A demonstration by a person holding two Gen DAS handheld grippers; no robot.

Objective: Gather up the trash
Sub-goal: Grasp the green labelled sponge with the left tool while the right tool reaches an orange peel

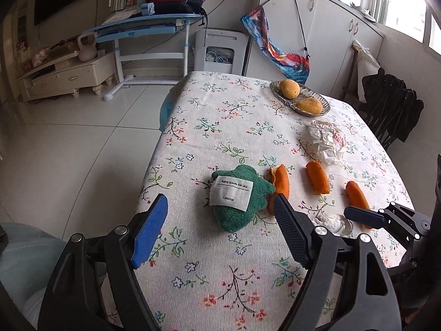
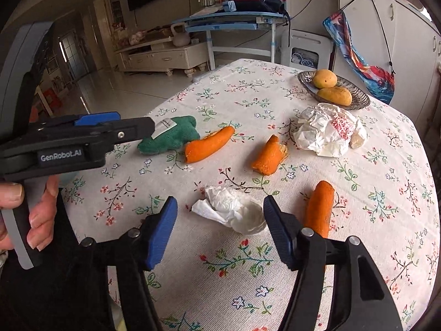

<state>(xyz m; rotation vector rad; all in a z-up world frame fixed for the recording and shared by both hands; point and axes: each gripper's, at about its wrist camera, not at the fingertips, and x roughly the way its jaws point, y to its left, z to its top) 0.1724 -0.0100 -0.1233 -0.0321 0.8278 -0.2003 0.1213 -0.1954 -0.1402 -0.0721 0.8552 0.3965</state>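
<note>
From the left wrist view, the left tongs [image 1: 220, 226] gape wide and hold nothing, hovering over the floral counter [image 1: 220, 115] with the green plush cloth [image 1: 237, 195] between their tips. Three orange peels lie in a row to the right.

From the right wrist view, the right tongs [image 2: 220, 220] stand wide open and empty, a crumpled white tissue [image 2: 231, 209] lying between the tips. A bigger paper wad [image 2: 325, 132] sits near the fruit dish [image 2: 361, 102].
</note>
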